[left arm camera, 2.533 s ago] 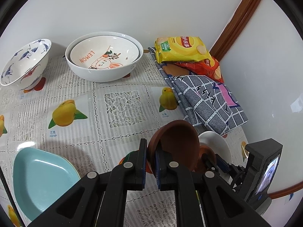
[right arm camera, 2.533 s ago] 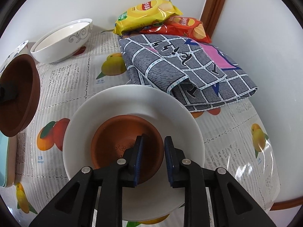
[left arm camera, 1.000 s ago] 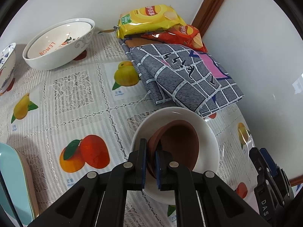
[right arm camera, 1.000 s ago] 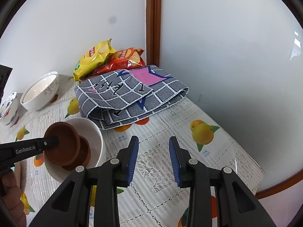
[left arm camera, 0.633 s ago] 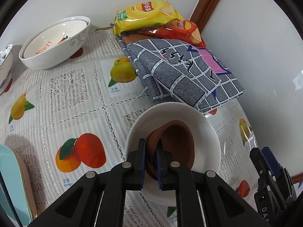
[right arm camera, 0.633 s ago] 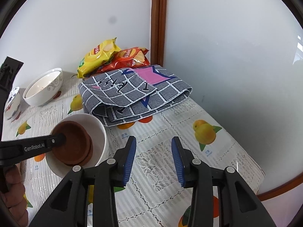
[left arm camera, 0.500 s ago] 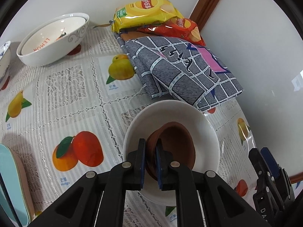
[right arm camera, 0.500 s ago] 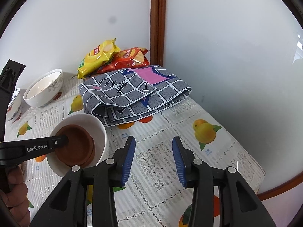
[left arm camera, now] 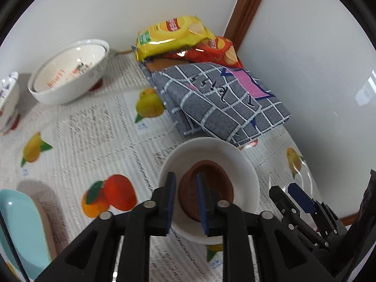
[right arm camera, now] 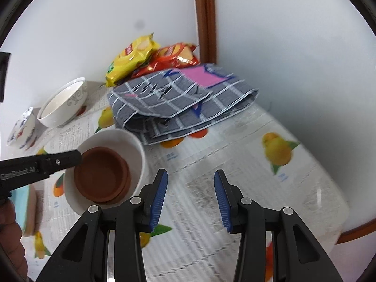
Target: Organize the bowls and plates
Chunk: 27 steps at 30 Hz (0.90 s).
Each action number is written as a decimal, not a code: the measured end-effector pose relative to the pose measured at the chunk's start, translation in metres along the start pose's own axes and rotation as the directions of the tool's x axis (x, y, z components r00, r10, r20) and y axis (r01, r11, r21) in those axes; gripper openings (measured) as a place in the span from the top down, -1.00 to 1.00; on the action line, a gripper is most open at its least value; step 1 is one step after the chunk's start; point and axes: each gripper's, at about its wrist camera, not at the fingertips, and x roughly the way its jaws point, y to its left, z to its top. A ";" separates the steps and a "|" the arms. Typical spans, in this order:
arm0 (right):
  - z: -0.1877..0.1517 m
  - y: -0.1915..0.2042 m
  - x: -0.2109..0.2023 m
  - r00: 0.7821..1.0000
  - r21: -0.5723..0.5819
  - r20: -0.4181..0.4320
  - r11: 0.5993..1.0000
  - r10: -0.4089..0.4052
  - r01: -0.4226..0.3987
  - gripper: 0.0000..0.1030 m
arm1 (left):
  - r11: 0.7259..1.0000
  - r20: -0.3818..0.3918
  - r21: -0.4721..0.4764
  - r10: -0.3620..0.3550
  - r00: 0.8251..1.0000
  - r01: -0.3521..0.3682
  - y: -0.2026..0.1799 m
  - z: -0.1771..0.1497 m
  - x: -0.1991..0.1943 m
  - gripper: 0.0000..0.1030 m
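Observation:
Two brown saucers (left arm camera: 211,185) lie stacked in a white plate (left arm camera: 225,152) on the fruit-print tablecloth; they also show in the right wrist view (right arm camera: 101,174), in the plate (right arm camera: 134,145). My left gripper (left arm camera: 185,196) is open, its fingers astride the near rim of the top saucer. My right gripper (right arm camera: 190,188) is open and empty over bare cloth, right of the plate. A large white bowl (left arm camera: 68,75) with a lemon-print bowl nested inside stands at the back left. A blue-patterned bowl (left arm camera: 7,98) is at the far left edge.
A folded grey checked cloth (left arm camera: 218,101) lies just behind the white plate, with yellow (left arm camera: 171,37) and red (left arm camera: 211,49) chip bags behind it in the wall corner. A light blue plate (left arm camera: 21,230) sits at the near left. The table's edge runs at the right (right arm camera: 354,232).
My left gripper has opened and let go of the brown saucer, which now rests on the other saucer in the white plate. My right gripper has opened a little wider.

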 end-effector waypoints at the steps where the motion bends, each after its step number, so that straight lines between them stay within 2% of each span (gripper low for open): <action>1: 0.000 0.001 0.001 1.000 -0.001 0.004 1.000 0.010 -0.010 0.20 | 1.000 0.005 -0.001 0.017 1.000 -0.017 0.001 0.000 -0.001 0.57; 4: 0.002 0.004 0.000 1.000 0.004 0.020 1.000 0.022 -0.022 0.20 | 0.999 0.006 0.000 0.053 0.999 -0.053 0.005 0.002 -0.002 0.57; 8: 0.007 0.006 0.004 0.998 0.024 0.024 0.998 0.059 -0.060 0.20 | 0.994 -0.040 0.007 0.107 0.993 -0.107 0.013 0.001 0.009 0.57; 13: 0.012 0.007 0.022 0.997 0.042 -0.020 0.997 0.072 -0.071 0.21 | 0.995 -0.082 -0.004 0.095 0.992 -0.096 0.019 -0.001 0.022 0.57; 16: 0.012 0.007 0.031 0.994 0.050 -0.049 0.995 0.094 -0.092 0.32 | 0.995 -0.102 0.005 0.104 0.989 -0.104 0.018 -0.002 0.029 0.57; 27: 0.012 0.012 0.023 0.996 0.043 -0.030 0.996 0.085 -0.084 0.40 | 0.995 -0.138 0.005 0.099 0.986 -0.099 0.021 -0.002 0.040 0.57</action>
